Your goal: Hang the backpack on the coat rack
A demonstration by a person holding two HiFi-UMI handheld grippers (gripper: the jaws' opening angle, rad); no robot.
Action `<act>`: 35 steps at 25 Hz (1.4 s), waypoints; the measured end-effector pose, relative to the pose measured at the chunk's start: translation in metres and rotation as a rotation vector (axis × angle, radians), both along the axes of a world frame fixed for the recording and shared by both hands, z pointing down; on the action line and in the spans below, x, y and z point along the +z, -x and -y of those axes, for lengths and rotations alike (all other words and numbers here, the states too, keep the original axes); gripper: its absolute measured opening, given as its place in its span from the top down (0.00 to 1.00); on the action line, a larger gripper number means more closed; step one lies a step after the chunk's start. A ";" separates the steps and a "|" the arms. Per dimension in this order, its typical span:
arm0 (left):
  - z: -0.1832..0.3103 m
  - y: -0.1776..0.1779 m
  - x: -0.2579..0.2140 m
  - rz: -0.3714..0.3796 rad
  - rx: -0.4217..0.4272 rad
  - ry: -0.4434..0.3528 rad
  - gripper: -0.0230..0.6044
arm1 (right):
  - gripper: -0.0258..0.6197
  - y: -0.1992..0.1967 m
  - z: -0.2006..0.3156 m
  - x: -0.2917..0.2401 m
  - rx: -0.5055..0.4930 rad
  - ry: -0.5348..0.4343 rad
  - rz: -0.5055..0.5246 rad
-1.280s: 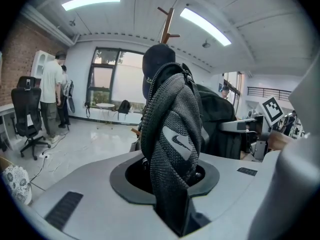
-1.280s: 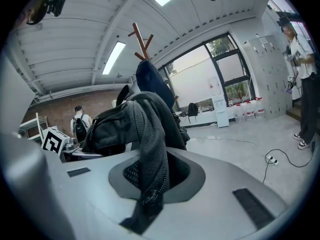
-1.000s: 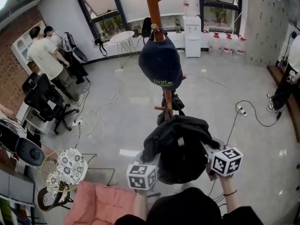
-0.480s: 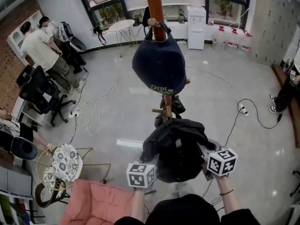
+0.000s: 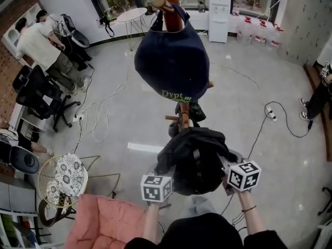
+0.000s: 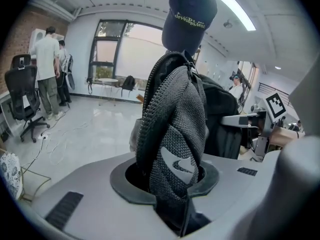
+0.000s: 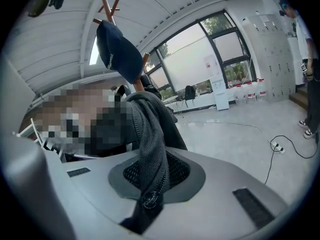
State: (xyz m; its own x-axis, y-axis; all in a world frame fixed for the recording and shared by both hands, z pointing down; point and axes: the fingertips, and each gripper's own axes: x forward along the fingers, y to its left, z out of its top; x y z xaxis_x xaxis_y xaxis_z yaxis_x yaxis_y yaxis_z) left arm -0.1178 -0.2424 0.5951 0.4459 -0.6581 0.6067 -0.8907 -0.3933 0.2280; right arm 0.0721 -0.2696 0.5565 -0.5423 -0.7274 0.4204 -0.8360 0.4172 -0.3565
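A black backpack (image 5: 196, 157) hangs between my two grippers, in front of the wooden coat rack (image 5: 182, 113). My left gripper (image 5: 165, 178) is shut on a thick fold of its mesh fabric with a grey logo (image 6: 177, 159). My right gripper (image 5: 226, 171) is shut on a mesh strap with a zipper pull (image 7: 148, 184). A dark navy cap (image 5: 173, 61) hangs on an upper peg (image 5: 160, 3) of the rack, above the backpack. The cap (image 6: 192, 11) shows above the bag in the left gripper view, and the cap (image 7: 117, 51) shows again in the right gripper view.
A pink cushioned chair (image 5: 106, 223) and a round wire stool (image 5: 61, 176) stand at lower left. Cables (image 5: 101, 121) trail over the grey floor, and a power strip (image 5: 271, 114) lies at right. Two people (image 5: 44, 48) stand by office chairs (image 5: 39, 95) at far left. Another person (image 5: 319, 97) stands at the right edge.
Both grippers have come down with the backpack. The cap and rack now look larger and higher in the head view.
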 end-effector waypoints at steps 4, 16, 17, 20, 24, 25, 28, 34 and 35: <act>0.005 -0.001 0.014 0.008 -0.004 0.023 0.76 | 0.91 -0.001 0.006 0.014 0.003 0.018 -0.003; 0.016 -0.004 0.044 0.001 -0.022 0.079 0.76 | 0.91 -0.003 0.021 0.041 0.021 0.053 -0.017; 0.017 -0.004 0.046 -0.001 -0.023 0.084 0.76 | 0.91 -0.004 0.022 0.043 0.022 0.055 -0.019; 0.020 -0.007 0.052 -0.003 -0.023 0.097 0.76 | 0.91 -0.006 0.024 0.049 0.029 0.065 -0.023; 0.022 -0.007 0.060 -0.011 -0.031 0.111 0.76 | 0.91 -0.007 0.026 0.055 0.034 0.069 -0.029; 0.023 -0.006 0.062 -0.013 -0.033 0.113 0.76 | 0.91 -0.006 0.027 0.056 0.034 0.066 -0.030; 0.028 -0.005 0.067 -0.016 -0.040 0.115 0.76 | 0.91 -0.005 0.032 0.061 0.037 0.063 -0.032; 0.041 -0.005 0.074 -0.016 -0.062 0.107 0.76 | 0.91 -0.007 0.043 0.070 0.043 0.056 -0.029; 0.043 -0.004 0.075 -0.015 -0.067 0.102 0.76 | 0.91 -0.007 0.044 0.072 0.046 0.054 -0.027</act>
State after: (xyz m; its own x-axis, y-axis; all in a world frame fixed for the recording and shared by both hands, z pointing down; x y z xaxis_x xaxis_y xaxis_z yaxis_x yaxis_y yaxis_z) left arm -0.1134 -0.2851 0.6699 0.4120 -0.6219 0.6660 -0.9106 -0.3067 0.2769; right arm 0.0787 -0.3139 0.6282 -0.4969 -0.7270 0.4739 -0.8634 0.3592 -0.3543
